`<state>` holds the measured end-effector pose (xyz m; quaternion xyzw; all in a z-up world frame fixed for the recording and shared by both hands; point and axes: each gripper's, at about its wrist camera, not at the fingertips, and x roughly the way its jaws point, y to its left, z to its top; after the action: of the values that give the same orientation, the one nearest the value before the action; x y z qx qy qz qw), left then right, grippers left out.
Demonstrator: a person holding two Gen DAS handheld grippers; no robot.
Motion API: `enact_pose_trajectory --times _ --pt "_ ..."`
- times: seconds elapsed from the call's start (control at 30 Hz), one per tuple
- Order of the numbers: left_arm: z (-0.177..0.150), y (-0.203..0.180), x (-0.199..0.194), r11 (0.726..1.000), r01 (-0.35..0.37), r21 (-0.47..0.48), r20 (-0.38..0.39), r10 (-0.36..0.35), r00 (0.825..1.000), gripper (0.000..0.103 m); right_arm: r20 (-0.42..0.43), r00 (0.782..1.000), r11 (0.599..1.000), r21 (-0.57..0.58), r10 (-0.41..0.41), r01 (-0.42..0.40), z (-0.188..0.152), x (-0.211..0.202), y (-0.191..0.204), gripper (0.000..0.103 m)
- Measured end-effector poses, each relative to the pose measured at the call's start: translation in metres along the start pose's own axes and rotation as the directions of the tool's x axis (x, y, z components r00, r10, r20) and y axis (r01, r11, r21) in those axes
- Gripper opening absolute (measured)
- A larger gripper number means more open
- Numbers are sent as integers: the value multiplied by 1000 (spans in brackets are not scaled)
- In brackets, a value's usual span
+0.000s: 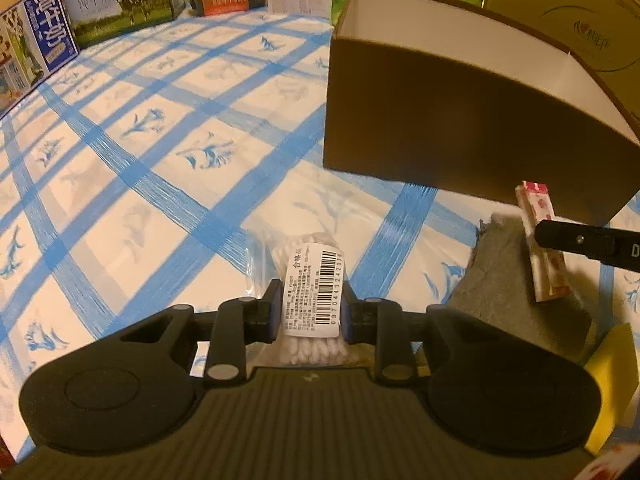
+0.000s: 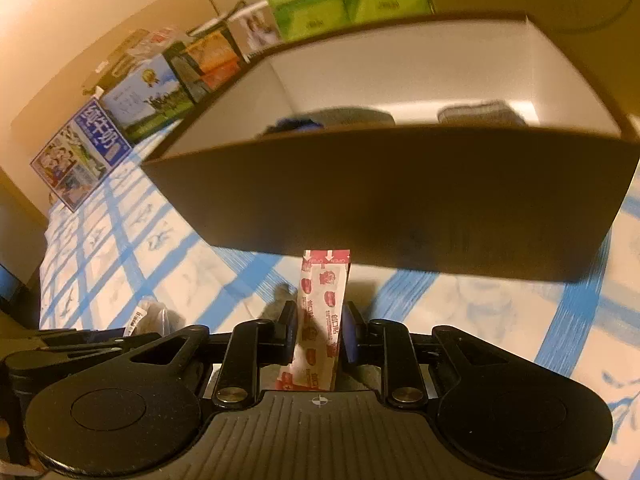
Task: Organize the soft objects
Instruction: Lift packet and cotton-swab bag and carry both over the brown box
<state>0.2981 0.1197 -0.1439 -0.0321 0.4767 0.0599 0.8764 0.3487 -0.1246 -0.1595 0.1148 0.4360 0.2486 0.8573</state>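
— Grippers? Left gripper (image 1: pixel 310 312) clamps the bag of cotton swabs (image 1: pixel 310 292) above the checked cloth (image 1: pixel 160 160).
— Right gripper (image 2: pixel 320 332) pinches the bandage strip (image 2: pixel 322 312) before the brown box (image 2: pixel 400 200).

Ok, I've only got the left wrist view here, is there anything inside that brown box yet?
Observer: Yes. The right wrist view looks over the brown box wall: a grey folded item and something blue lie inside.
Operator: My left gripper has the cotton swab bag. Does the right gripper really hold that packet?
Observer: Yes, the right gripper has its jaws shut on the red-printed packet, which stands upright between them.
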Motion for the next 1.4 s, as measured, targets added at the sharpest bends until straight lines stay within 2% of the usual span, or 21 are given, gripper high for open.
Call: enact_pose_trajectory --times 0.5,0.9,1.17,1.4 --pt "19 -4 -54 1000 2 14 111 -3 994 25 80 997 998 -62 23 -18 13 -43 17 24" --pt "49 -28 -90 996 33 79 210 -49 976 25 143 989 996 -80 48 -37 30 -80 15 24" --pt "91 -54 -95 987 68 145 256 -104 961 25 193 980 995 -98 44 -25 62 -94 7 24" --pt "140 -73 -72 978 96 184 237 -139 962 25 210 978 996 -94 13 7 107 -82 -10 24"
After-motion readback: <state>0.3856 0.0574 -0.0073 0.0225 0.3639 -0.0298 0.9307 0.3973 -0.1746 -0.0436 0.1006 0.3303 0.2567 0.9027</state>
